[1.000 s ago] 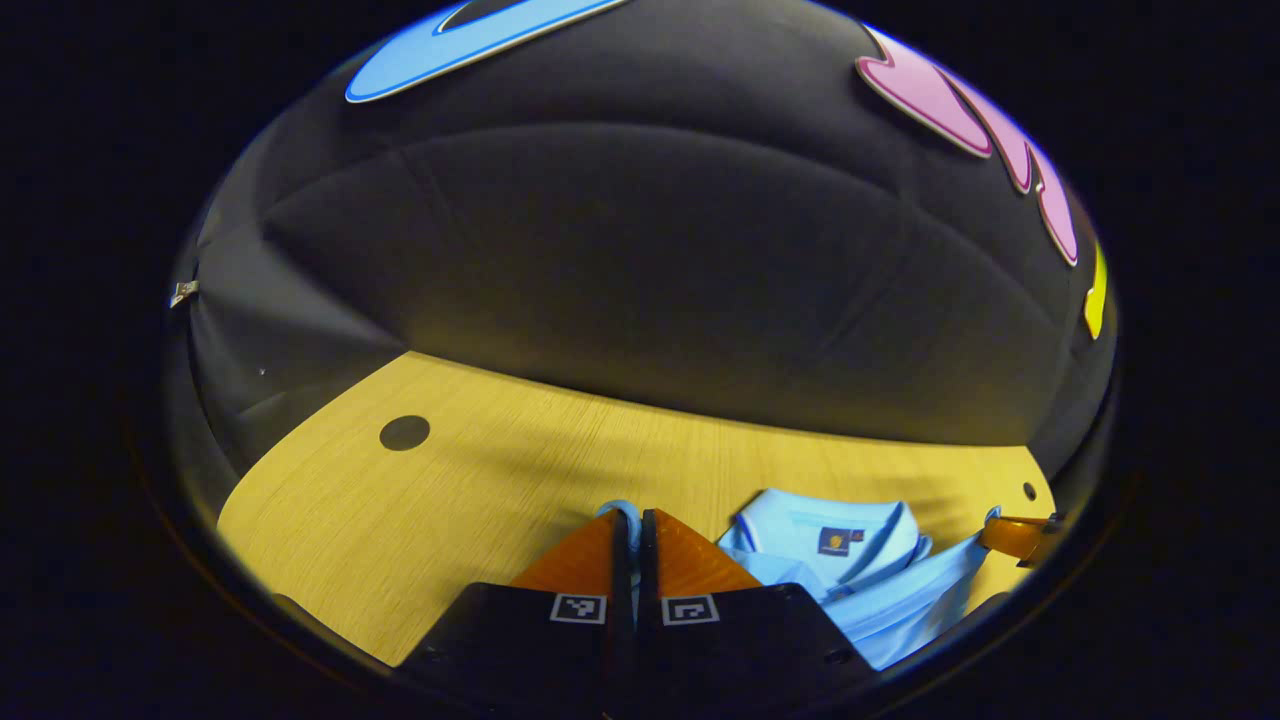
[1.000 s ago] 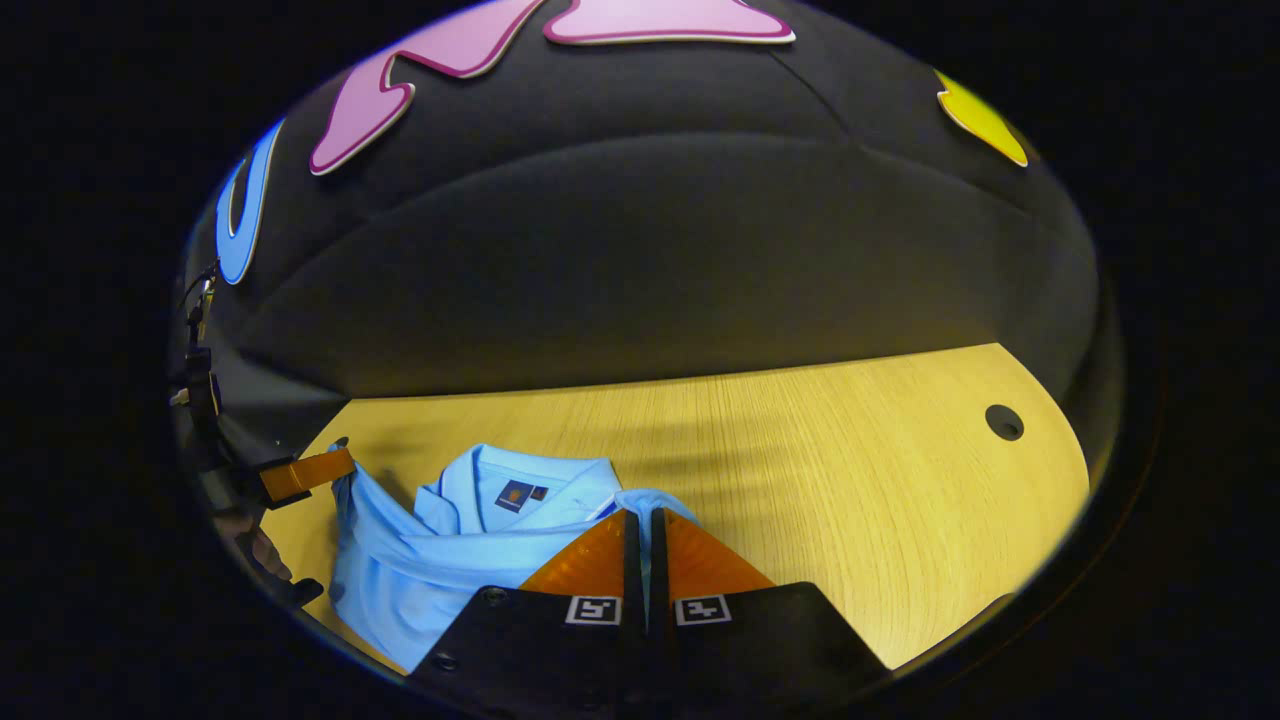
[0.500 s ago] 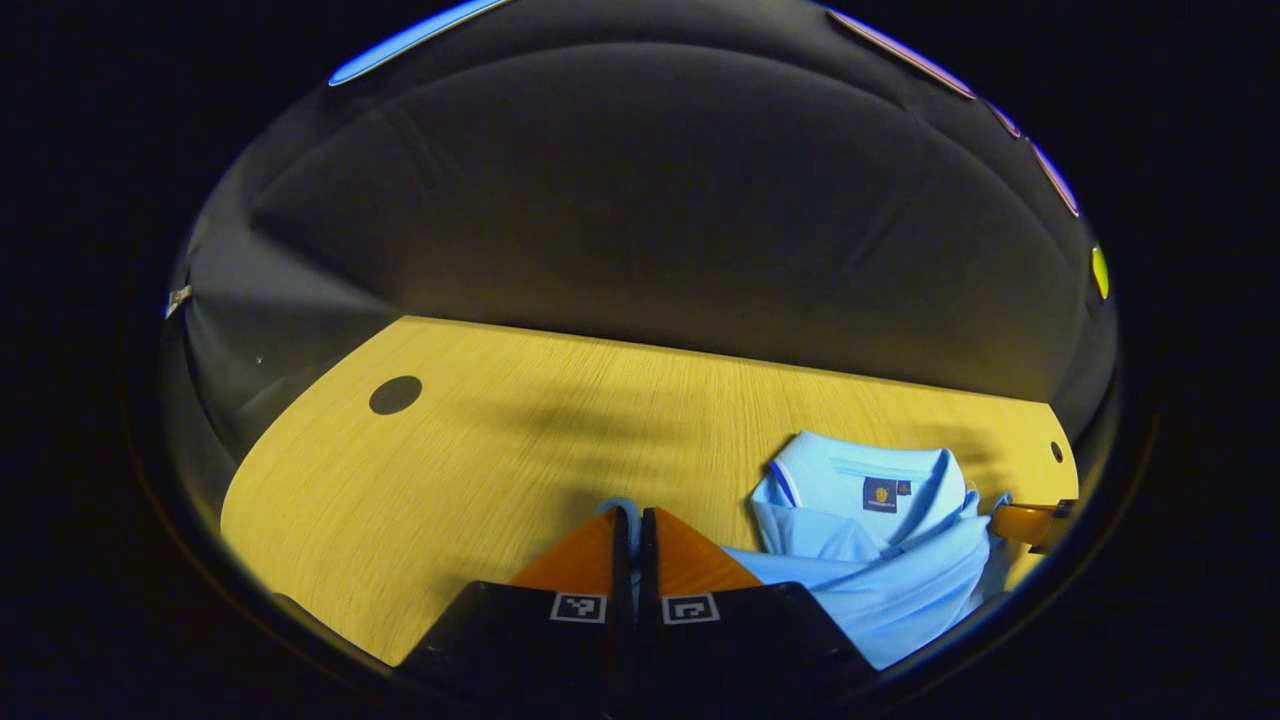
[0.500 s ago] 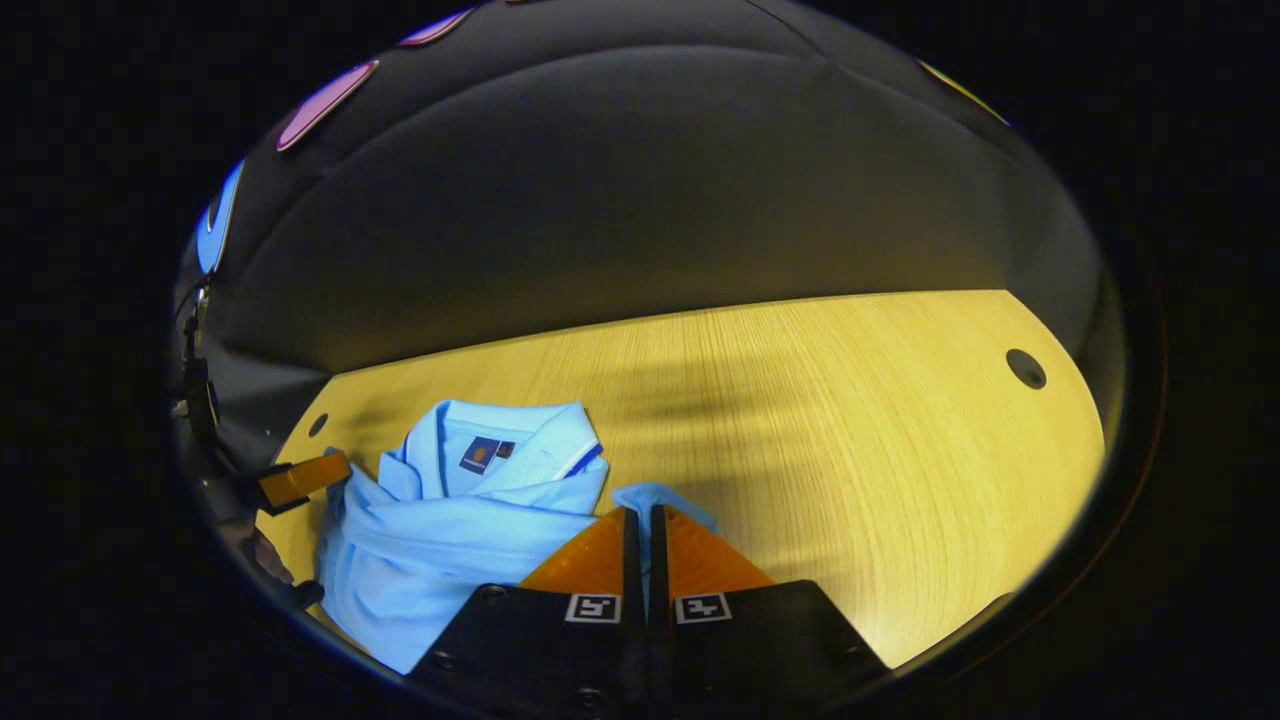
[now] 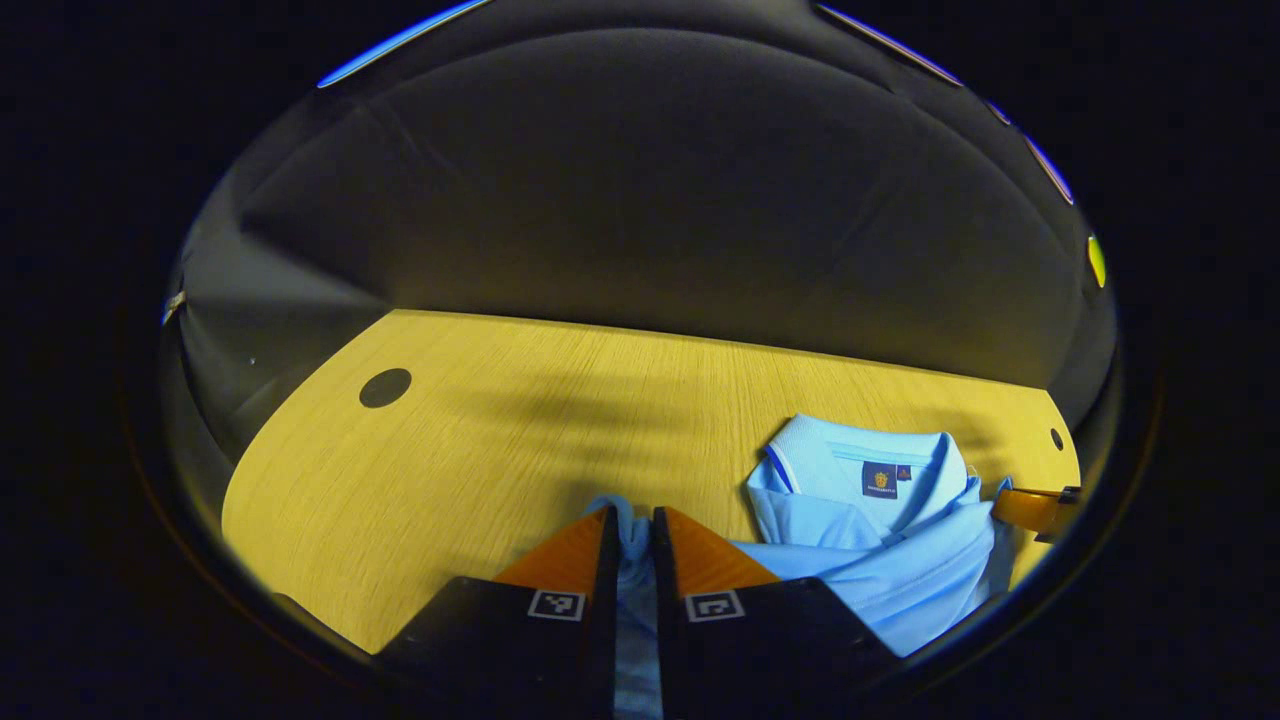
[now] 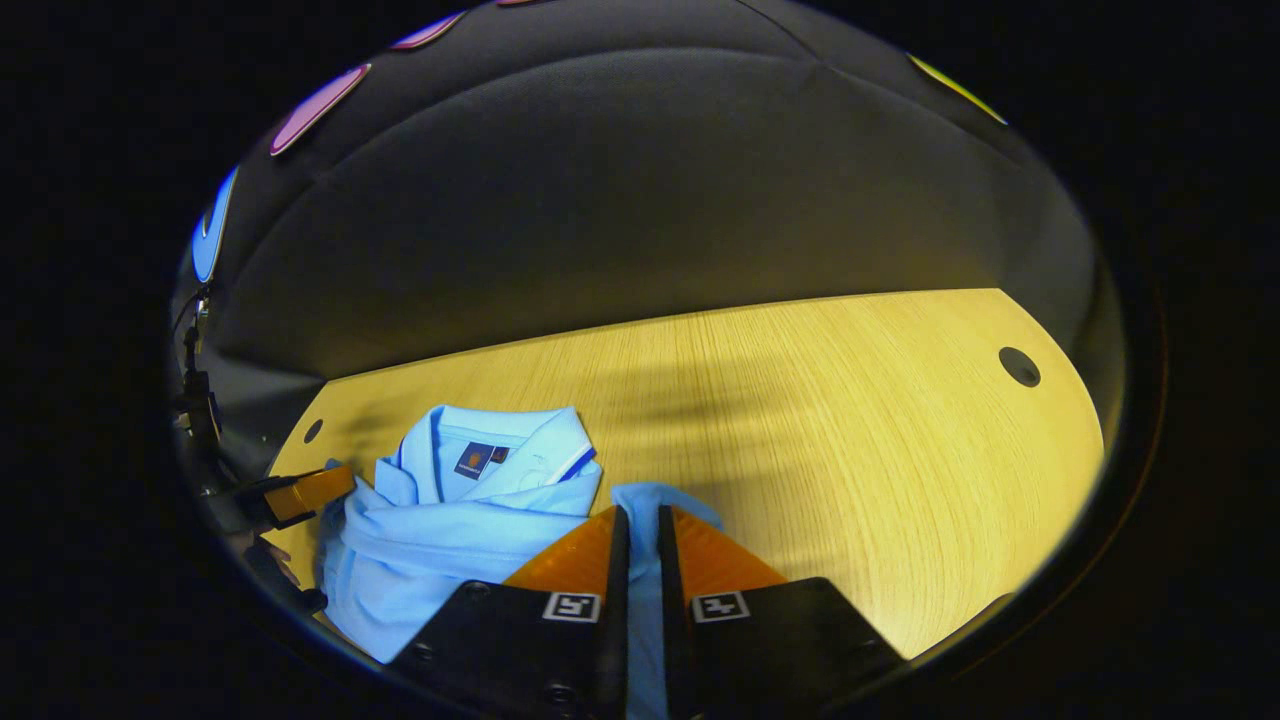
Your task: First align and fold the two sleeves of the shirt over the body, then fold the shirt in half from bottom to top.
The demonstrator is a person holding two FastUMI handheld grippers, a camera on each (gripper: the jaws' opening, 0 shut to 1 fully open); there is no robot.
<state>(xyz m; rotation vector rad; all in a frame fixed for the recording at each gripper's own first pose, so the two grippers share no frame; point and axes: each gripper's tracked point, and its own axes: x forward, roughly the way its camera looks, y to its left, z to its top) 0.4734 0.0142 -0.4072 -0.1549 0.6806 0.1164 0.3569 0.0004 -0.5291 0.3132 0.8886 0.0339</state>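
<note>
Left gripper view. One light-blue shirt (image 5: pixel 880 560) lies bunched on one wooden counter (image 5: pixel 480 450), toward its right end, collar uppermost with one dark neck label (image 5: pixel 880 479) facing the camera. The left tongs (image 5: pixel 630 525) stand at the bottom centre, their two fingers a narrow gap apart with a fold of the shirt's fabric filling that gap; whether both fingers press on the cloth cannot be told. Two round holes are cut in the counter: a larger one (image 5: pixel 385 387) at far left and a small one (image 5: pixel 1057 438) at far right. Beyond the shirt, at the right edge, the tip of the right tongs (image 5: pixel 1030 508) touches the shirt's edge.

Right gripper view. The same single shirt (image 6: pixel 455 530) sits at the left end of the counter (image 6: pixel 850 430), collar open toward the camera, neck label (image 6: pixel 475 460) visible. The right tongs (image 6: pixel 640 525) occupy the bottom centre, two fingers slightly parted, a strip of blue fabric lying between them; the firmness of the hold cannot be judged. Two counter holes appear: one (image 6: pixel 1019 366) at far right, one small (image 6: pixel 313 430) at far left. The left tongs (image 6: pixel 305 492) meet the shirt's left edge.
</note>
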